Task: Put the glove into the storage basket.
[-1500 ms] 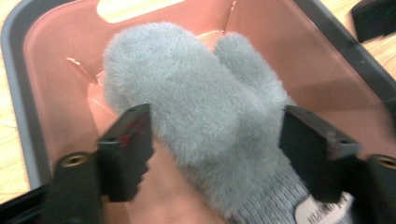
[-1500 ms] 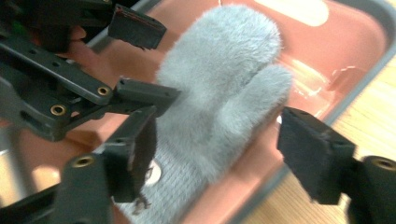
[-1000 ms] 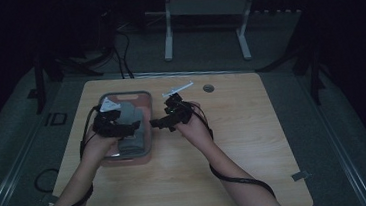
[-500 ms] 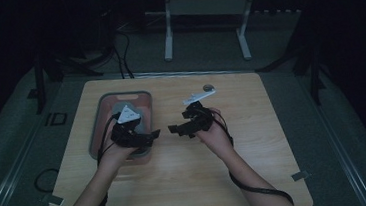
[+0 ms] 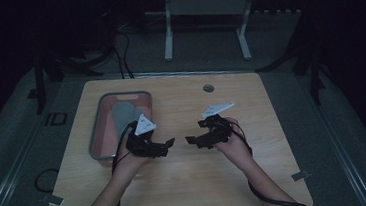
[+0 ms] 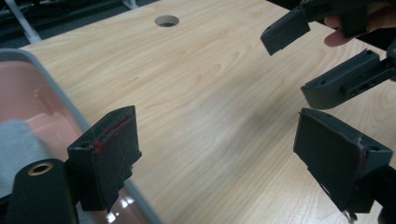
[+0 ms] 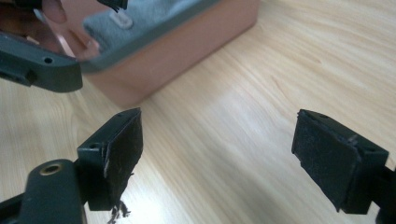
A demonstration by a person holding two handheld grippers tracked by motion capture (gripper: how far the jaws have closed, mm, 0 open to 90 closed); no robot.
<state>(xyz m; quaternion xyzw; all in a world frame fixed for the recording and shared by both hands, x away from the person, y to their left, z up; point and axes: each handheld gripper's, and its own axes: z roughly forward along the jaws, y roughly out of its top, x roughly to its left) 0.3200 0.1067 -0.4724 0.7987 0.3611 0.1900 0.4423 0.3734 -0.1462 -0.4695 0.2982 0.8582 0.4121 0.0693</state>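
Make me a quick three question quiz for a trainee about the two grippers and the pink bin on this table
1. True or false: the left gripper holds the grey cloth.
2. Which gripper is nearer the pink bin: A left, B right?
3. Fill in: the right gripper has its jaws ____.

Key: 1 false, both grippers are empty and the cloth lies in the bin. 2 A. 3 open.
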